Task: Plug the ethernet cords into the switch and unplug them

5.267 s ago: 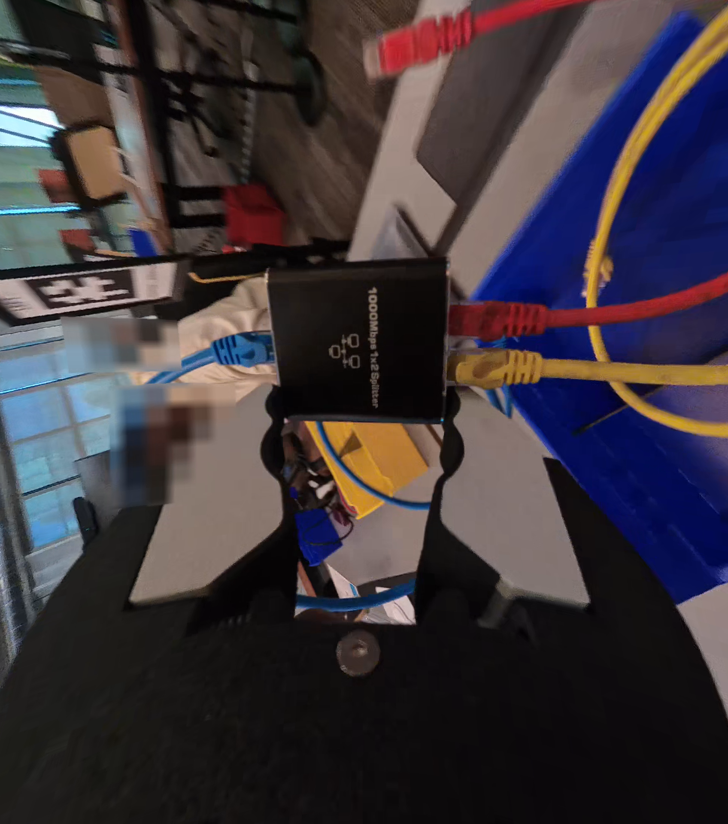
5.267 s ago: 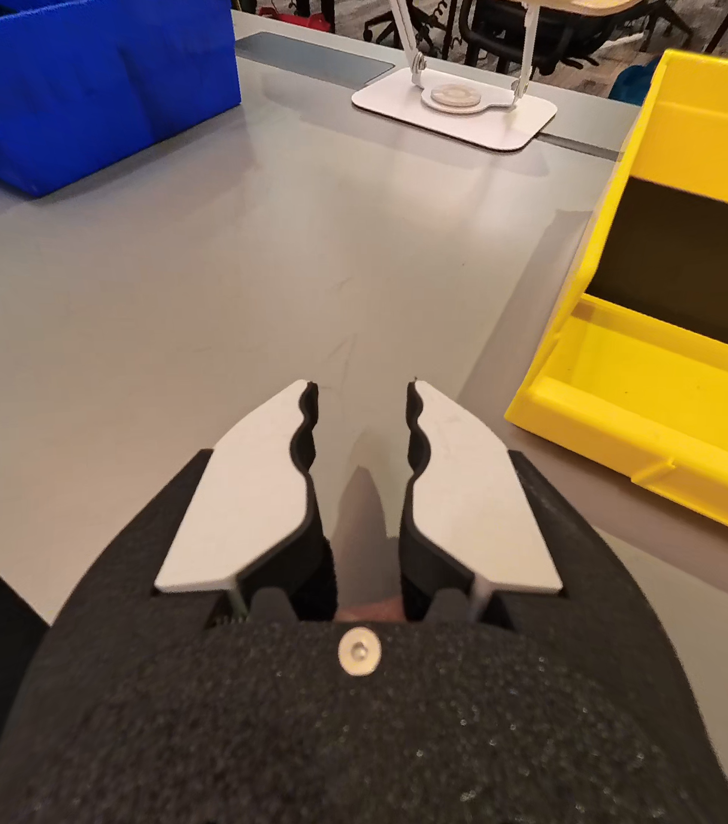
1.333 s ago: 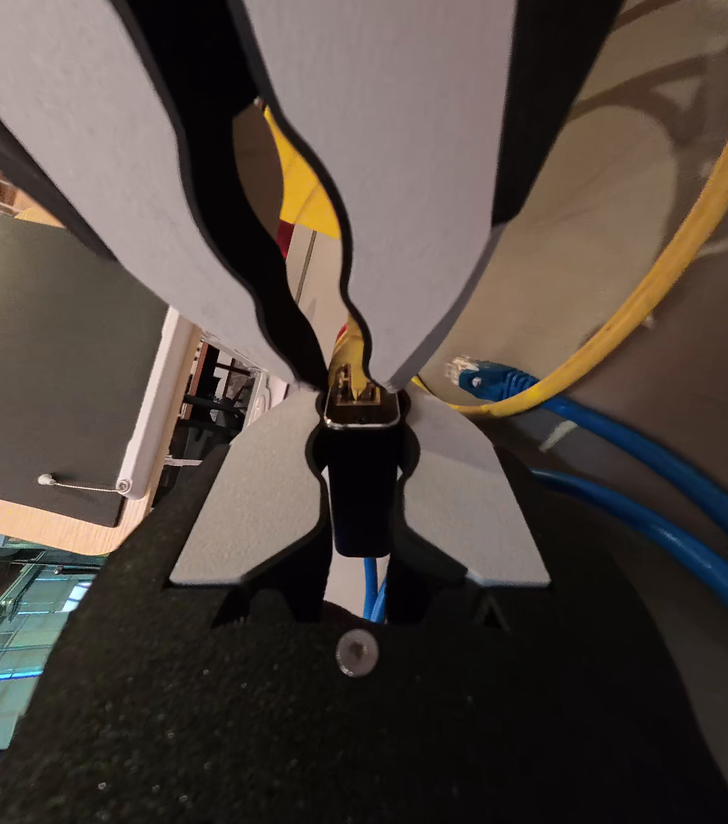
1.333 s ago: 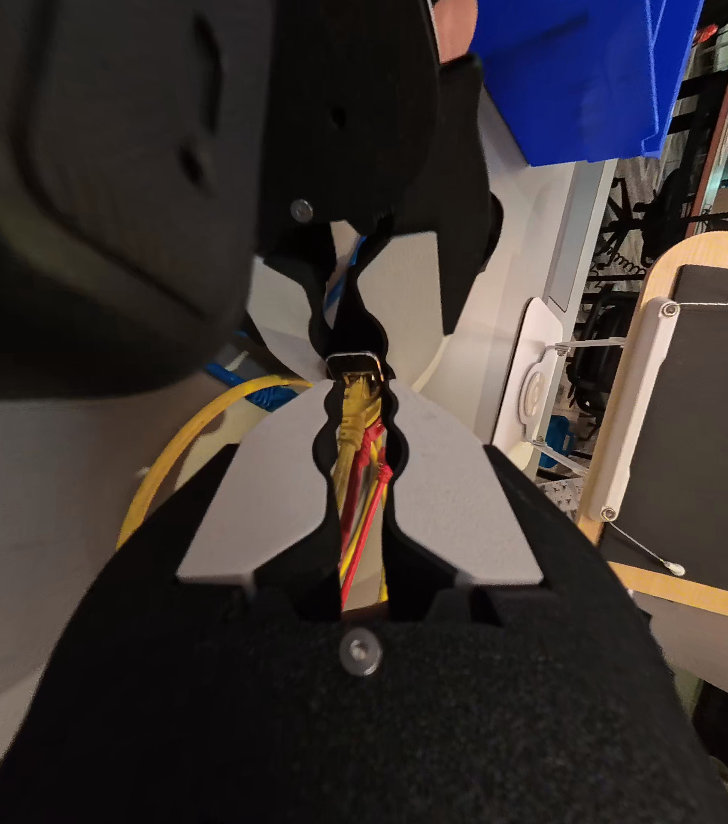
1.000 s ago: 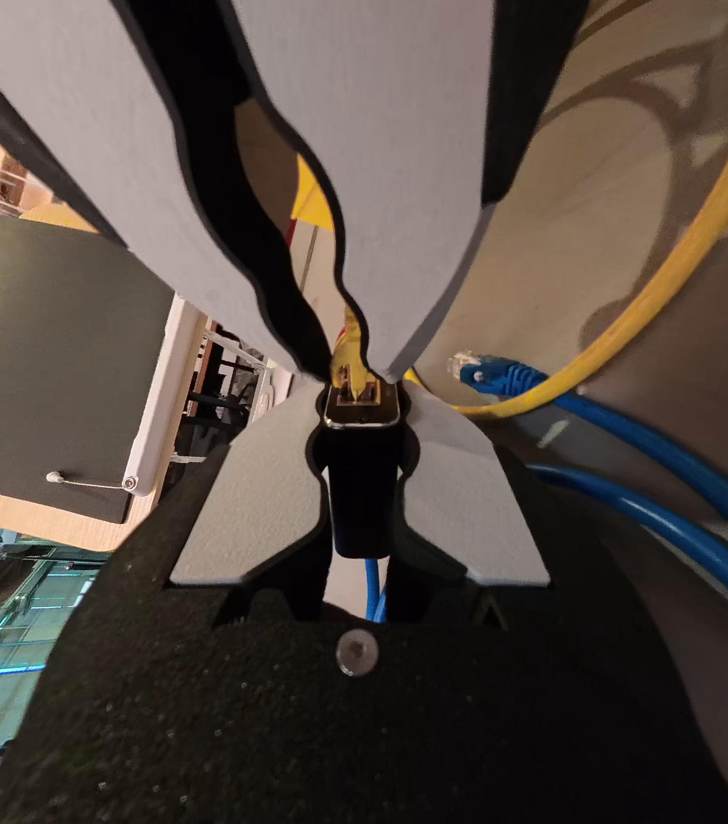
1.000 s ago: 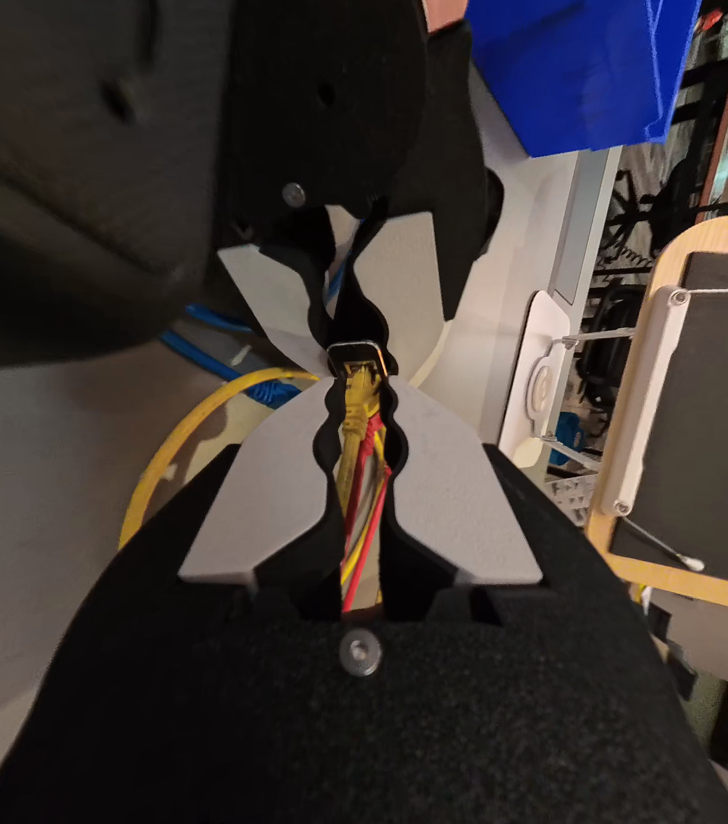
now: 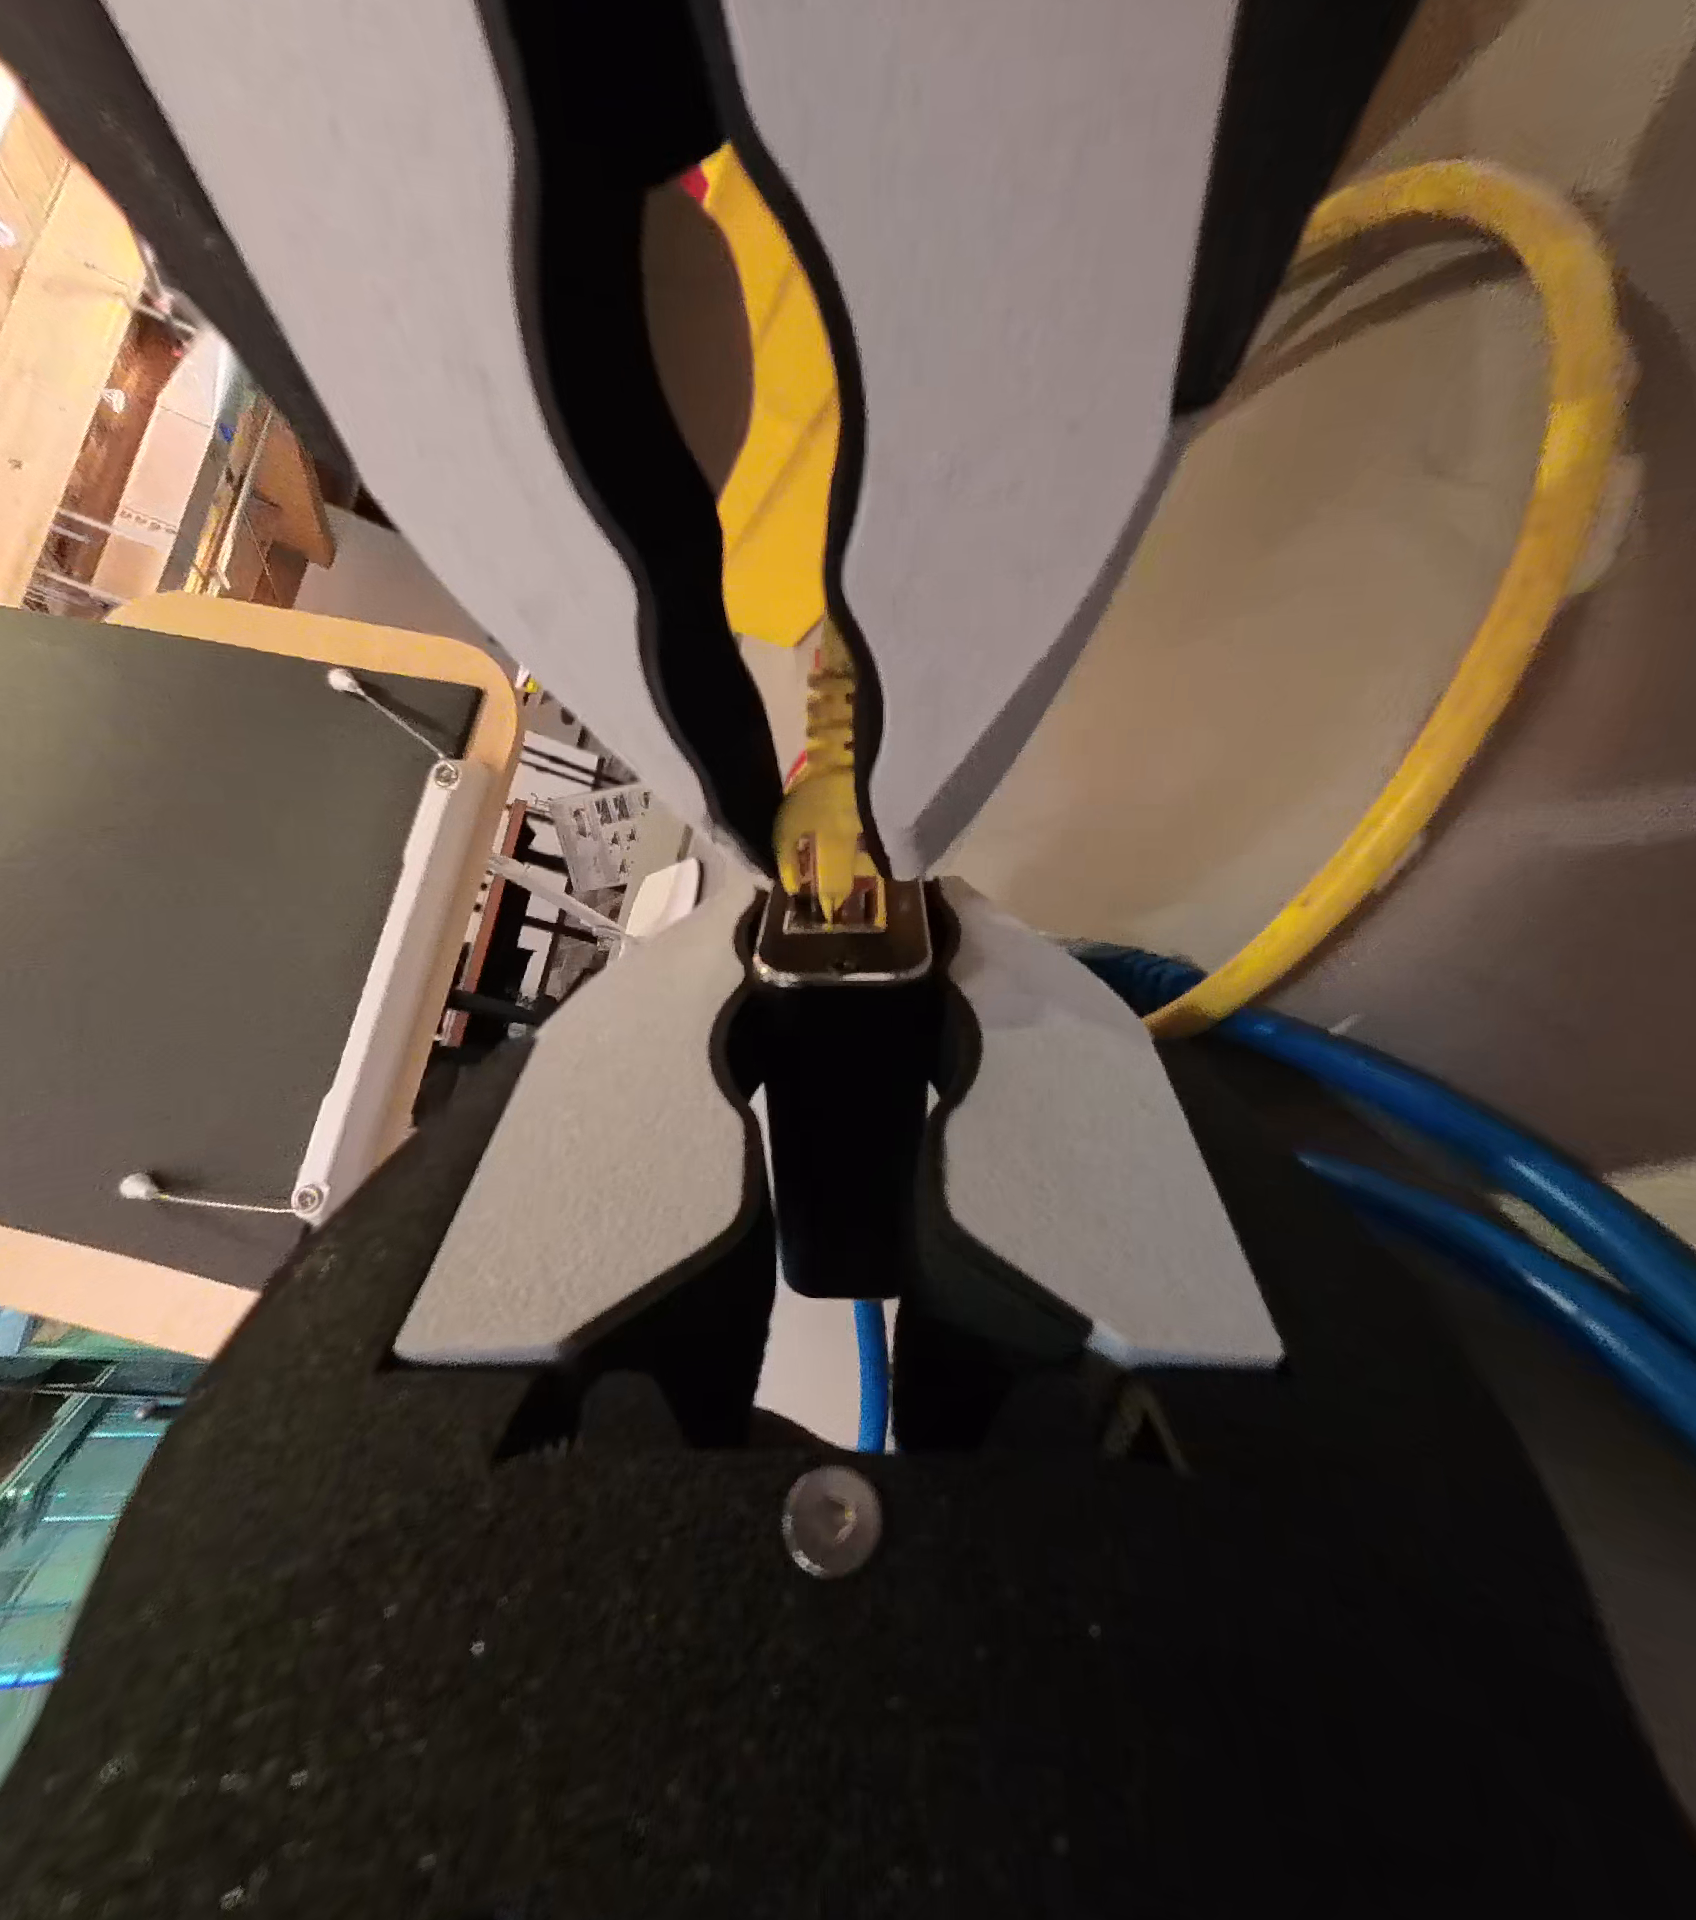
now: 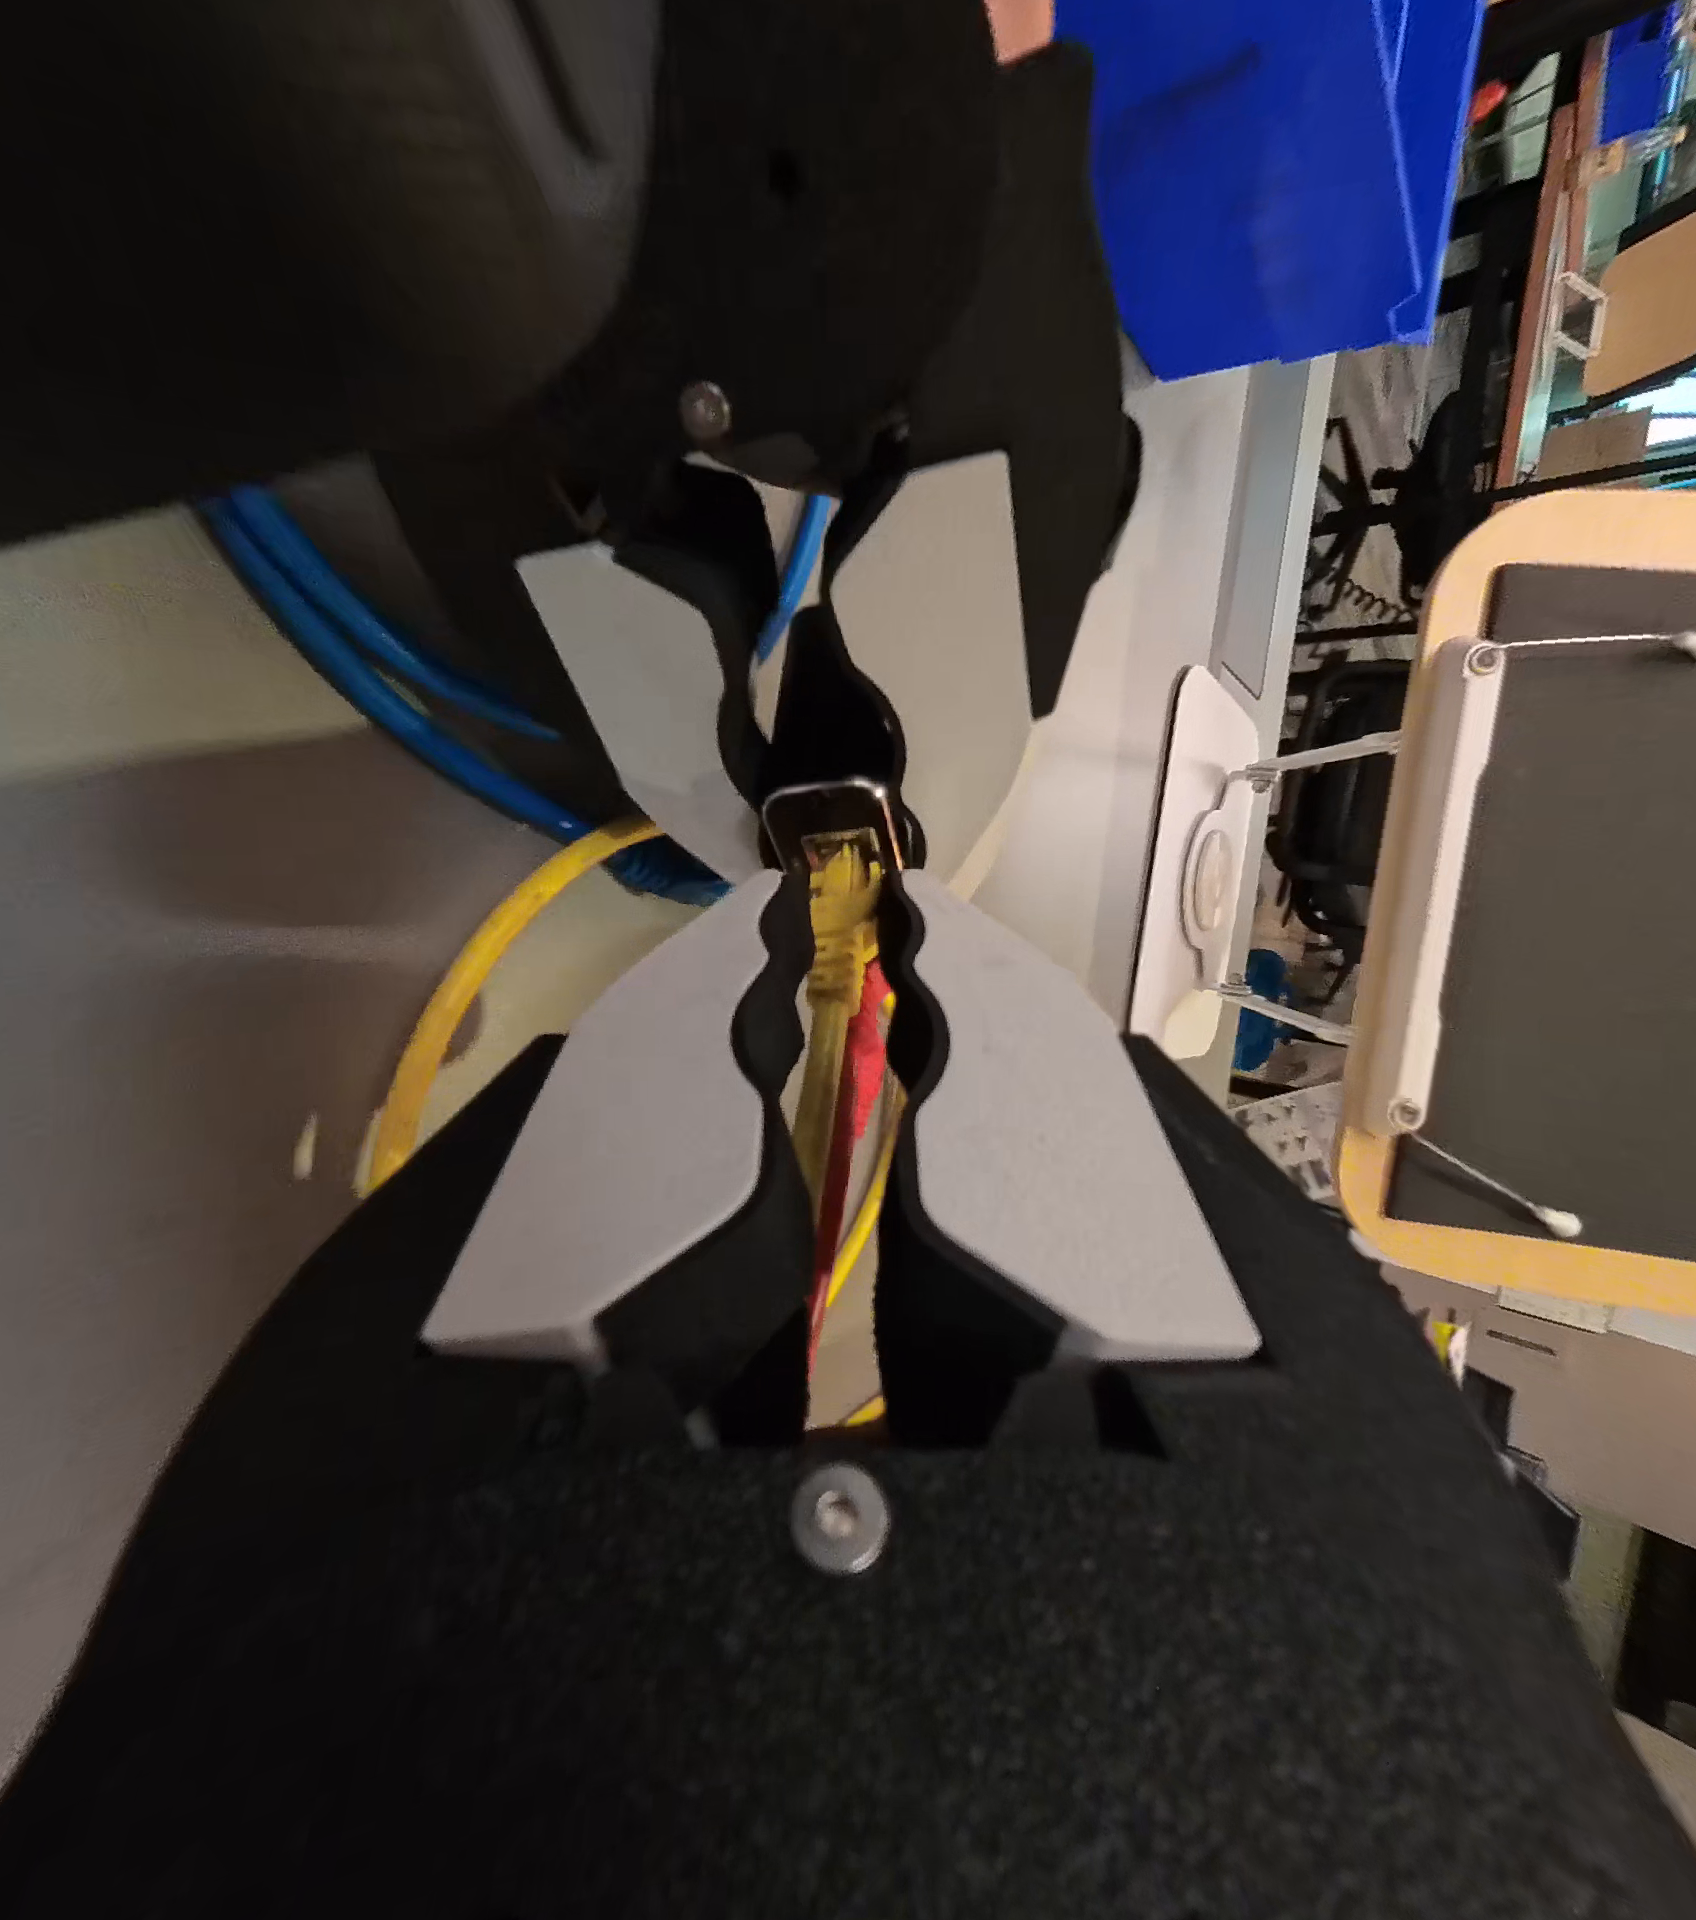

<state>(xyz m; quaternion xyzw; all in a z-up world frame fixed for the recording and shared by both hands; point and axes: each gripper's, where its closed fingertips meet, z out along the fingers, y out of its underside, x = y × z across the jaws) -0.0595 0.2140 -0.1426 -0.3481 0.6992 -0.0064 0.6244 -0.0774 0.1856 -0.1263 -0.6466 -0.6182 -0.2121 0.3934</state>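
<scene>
My left gripper (image 7: 839, 935) is clamped on the black switch (image 7: 839, 1101), ports facing away from me toward my right gripper (image 8: 839, 883), which comes in nose-to-nose. Right fingers are closed on the yellow ethernet plug (image 8: 839, 904), pinching its boot right at the switch's metal-rimmed port face. From the left wrist view the yellow plug's tip sits in the port mouth, latch tab visible; I can't tell if it's fully seated or partly out.

The red cord (image 8: 849, 1070) runs back between my right fingers beside the yellow one; whether its plug is in a port is hidden. Yellow cable (image 7: 1509, 582) loops off to the side of the switch, blue cables (image 7: 1509, 1247) trail behind it, one going into the switch's rear end. Blue bin (image 8: 1270, 177) is past the left gripper, on the grey table (image 8: 96, 935).

Step, my read: working the yellow plug at the port, insert or pull unclear. Next move needs a straight push or pull along the port axis, tab pressed if pulling, left grip holding firm so the switch doesn't twist.
</scene>
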